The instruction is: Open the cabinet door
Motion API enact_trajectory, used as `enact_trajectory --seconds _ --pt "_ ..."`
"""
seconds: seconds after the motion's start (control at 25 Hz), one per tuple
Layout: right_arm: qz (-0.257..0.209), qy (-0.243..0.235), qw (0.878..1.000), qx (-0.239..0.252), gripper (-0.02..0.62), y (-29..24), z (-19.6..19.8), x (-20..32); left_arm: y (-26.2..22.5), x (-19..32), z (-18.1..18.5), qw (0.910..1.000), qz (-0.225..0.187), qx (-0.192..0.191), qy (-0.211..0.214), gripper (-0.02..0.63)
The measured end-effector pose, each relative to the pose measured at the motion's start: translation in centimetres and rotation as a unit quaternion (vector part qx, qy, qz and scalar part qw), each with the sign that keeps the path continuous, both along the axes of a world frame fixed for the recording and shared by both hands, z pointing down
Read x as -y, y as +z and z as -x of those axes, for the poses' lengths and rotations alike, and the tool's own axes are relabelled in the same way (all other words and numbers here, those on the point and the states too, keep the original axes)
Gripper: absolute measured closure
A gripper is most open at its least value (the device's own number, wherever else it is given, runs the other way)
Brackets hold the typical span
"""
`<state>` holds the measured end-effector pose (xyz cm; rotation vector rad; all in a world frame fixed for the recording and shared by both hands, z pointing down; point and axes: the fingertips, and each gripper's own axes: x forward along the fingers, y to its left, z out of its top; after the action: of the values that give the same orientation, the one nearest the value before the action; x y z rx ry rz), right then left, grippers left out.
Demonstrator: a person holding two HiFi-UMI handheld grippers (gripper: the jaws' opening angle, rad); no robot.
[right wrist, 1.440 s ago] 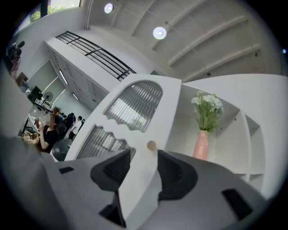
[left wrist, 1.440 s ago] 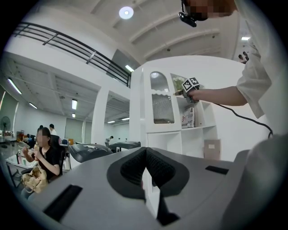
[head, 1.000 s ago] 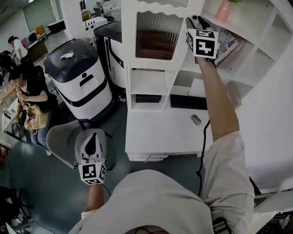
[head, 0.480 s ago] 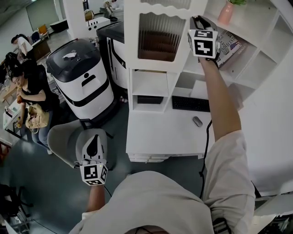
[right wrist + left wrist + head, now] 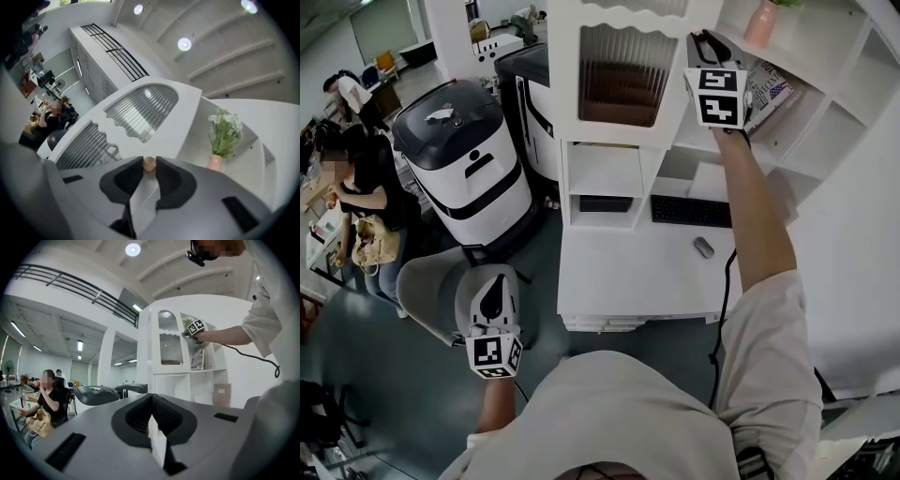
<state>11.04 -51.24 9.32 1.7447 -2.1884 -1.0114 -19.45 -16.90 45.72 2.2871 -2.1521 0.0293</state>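
The white cabinet door (image 5: 623,70) with ribbed glass stands on the upper shelf unit, also seen as the cabinet door (image 5: 140,112) in the right gripper view. My right gripper (image 5: 698,39) is raised to the door's right edge. In its own view the right gripper (image 5: 149,165) is shut on the small tan door knob (image 5: 149,163), with a pad pressing on each side. My left gripper (image 5: 492,298) hangs low at the left, far from the cabinet. In its own view the left gripper (image 5: 151,401) is shut with nothing between the pads.
A white desk (image 5: 619,272) below the cabinet holds a keyboard (image 5: 689,211) and a mouse (image 5: 702,247). A pink vase (image 5: 758,23) and magazines (image 5: 766,89) sit on the shelves right of the door. Grey-and-white machines (image 5: 464,159), a chair (image 5: 431,281) and seated people (image 5: 356,187) are at the left.
The right gripper's marker cube has rolled a little at the door's edge. The left gripper has barely moved.
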Motion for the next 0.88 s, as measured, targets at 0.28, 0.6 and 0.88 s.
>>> enact_trajectory --seconds 0.28,0.6,0.88 --pt "-0.014 -0.015 1.000 -0.016 0.509 0.0 0.1 -1.2 -0.2 0.9 -0.7 0.9999 -0.002 0.002 0.012 0.607" --pt "-0.034 -0.026 0.998 -0.054 0.512 0.2 0.4 -3.2 -0.2 1.6 -1.4 0.9996 -0.004 0.004 0.029 0.607" --pt "-0.063 -0.027 0.994 -0.087 0.514 0.2 0.7 -4.8 0.0 2.2 -2.1 0.9991 -0.001 0.003 0.042 0.607"
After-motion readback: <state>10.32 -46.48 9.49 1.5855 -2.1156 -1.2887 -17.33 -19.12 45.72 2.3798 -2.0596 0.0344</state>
